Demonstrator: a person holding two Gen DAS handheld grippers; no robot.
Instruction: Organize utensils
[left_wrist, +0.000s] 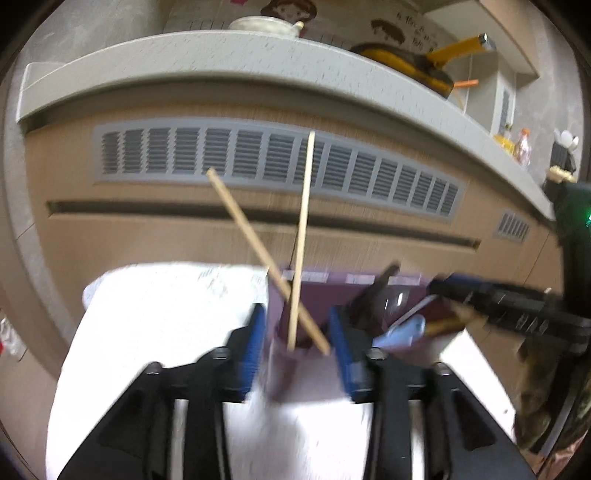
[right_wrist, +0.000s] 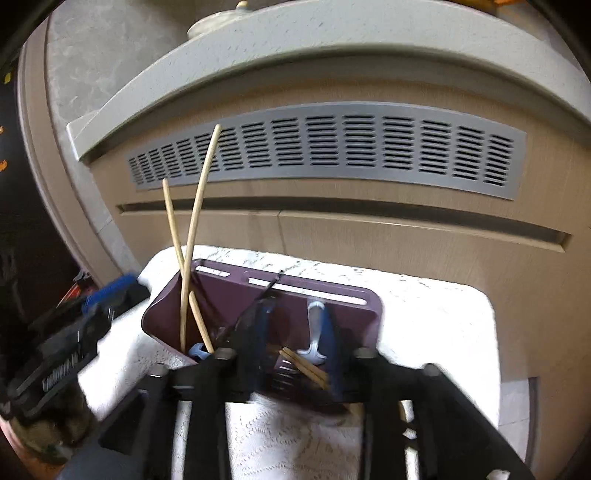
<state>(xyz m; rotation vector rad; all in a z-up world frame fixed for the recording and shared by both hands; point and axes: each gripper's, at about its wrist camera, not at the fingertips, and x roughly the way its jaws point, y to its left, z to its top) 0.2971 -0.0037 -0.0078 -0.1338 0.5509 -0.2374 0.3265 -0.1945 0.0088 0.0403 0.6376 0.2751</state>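
Observation:
A purple utensil holder (left_wrist: 369, 282) (right_wrist: 236, 291) stands on a white textured cloth (left_wrist: 166, 314) (right_wrist: 424, 314). Two wooden chopsticks (left_wrist: 303, 221) (right_wrist: 192, 229) stand crossed in its left compartment. My left gripper (left_wrist: 298, 349) is open, its blue pads (left_wrist: 255, 350) on either side of that end without pressing the sticks. My right gripper (right_wrist: 295, 332) is open over the right compartment, astride a light blue spoon (right_wrist: 314, 332) and another pair of chopsticks (right_wrist: 303, 369) lying loose. In the left wrist view the right gripper (left_wrist: 498, 306) reaches in from the right.
Behind the cloth rises a wooden cabinet front with a grey vent grille (left_wrist: 277, 158) (right_wrist: 332, 147). A grey countertop (left_wrist: 221, 55) above carries a yellow pan (left_wrist: 417, 62), a white bowl (left_wrist: 266, 26) and bottles (left_wrist: 521, 147) at the right.

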